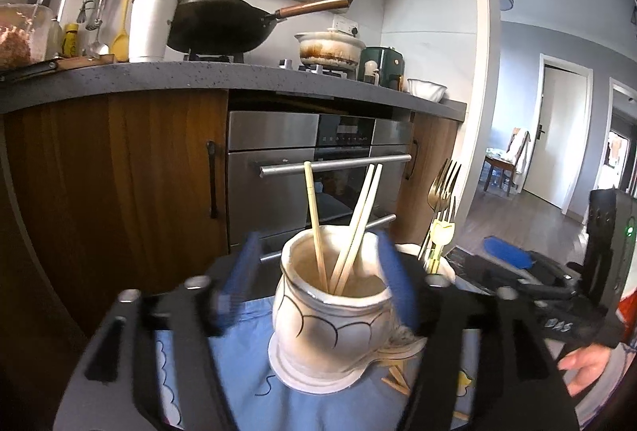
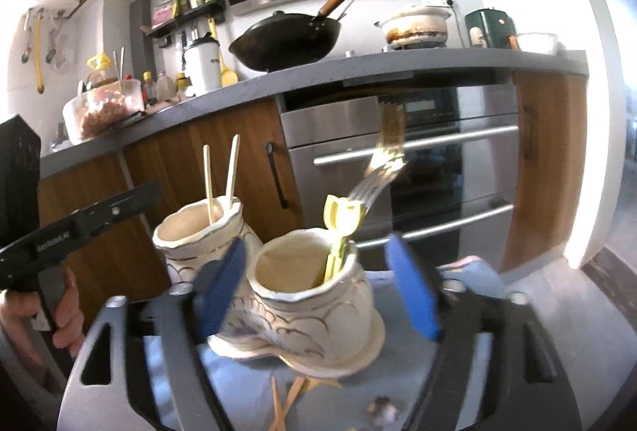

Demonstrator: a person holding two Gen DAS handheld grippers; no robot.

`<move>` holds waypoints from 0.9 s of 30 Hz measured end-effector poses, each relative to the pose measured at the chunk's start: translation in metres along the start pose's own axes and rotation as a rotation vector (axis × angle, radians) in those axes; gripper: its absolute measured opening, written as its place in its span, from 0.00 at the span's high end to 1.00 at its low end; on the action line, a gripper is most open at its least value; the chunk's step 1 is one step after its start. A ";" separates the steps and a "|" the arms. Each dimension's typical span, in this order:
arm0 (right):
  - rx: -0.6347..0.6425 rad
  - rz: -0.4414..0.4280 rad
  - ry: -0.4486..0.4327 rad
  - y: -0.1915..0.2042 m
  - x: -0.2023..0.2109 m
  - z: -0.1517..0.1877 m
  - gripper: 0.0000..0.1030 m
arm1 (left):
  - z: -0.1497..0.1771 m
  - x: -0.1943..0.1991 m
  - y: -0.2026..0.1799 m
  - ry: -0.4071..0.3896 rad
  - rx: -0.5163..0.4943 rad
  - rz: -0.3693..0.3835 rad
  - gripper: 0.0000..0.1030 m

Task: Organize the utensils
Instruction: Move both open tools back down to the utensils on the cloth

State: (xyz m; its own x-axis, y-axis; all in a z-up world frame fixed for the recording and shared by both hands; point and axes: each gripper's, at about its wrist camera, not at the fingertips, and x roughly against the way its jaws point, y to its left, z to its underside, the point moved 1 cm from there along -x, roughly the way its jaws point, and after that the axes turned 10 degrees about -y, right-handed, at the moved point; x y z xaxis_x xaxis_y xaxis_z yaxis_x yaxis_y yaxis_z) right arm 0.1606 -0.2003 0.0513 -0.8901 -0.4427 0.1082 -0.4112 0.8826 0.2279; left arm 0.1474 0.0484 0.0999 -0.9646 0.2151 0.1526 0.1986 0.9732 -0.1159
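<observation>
**Two ceramic holders between our spread grippers**

From the left wrist view, we see our left gripper [image 1: 318,279] with its blue pads [image 1: 400,291] spread wide. Between them stands a cream ceramic holder [image 1: 330,327] with dark scallop lines, resting on a blue cloth [image 1: 247,383]. The right pad sits against or just beside the holder's rim; we cannot tell whether it touches. The left pad is clearly apart from it. Three wooden chopsticks [image 1: 350,232] lean upright inside this holder. Beyond the right pad, a second holder [image 1: 446,267] shows only partly, with gold forks [image 1: 444,188] and yellow-green utensils [image 1: 440,232] rising from it. A few loose chopsticks [image 1: 394,375] lie on the cloth by the near holder's base, toward the right pad. Further right is the other gripper's black body.

From the right wrist view, our right gripper [image 2: 318,283] also has its blue pads [image 2: 412,291] spread, gripping nothing. Between them sits the fork holder [image 2: 314,307], tilted slightly, its left side close against the left pad. The yellow-green utensils [image 2: 338,228] and blurred gold forks [image 2: 382,168] stand in it on the side toward the right pad. Beyond the left pad stands the chopstick holder [image 2: 191,236] with two chopsticks [image 2: 231,172] visible. Loose chopsticks [image 2: 286,399] lie on the cloth [image 2: 398,391] just nearer than the fork holder's base.
</observation>
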 end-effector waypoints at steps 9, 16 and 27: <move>-0.004 0.117 0.010 -0.019 0.043 0.000 0.05 | 0.000 0.032 -0.008 -0.030 -0.036 -0.037 0.05; 0.051 0.148 0.062 -0.020 0.060 0.016 0.05 | 0.015 0.051 -0.014 0.006 -0.029 -0.015 0.05; 0.083 0.125 0.112 -0.014 0.063 0.024 0.05 | 0.058 0.046 -0.022 0.149 -0.038 -0.019 0.05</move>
State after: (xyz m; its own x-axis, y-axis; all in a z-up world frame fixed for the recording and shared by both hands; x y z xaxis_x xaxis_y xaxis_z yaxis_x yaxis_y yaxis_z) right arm 0.1056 -0.2362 0.0320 -0.9101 -0.3390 0.2384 -0.3174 0.9400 0.1253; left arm 0.0884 0.0320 0.0524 -0.9324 0.2035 0.2988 0.1898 0.9790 -0.0745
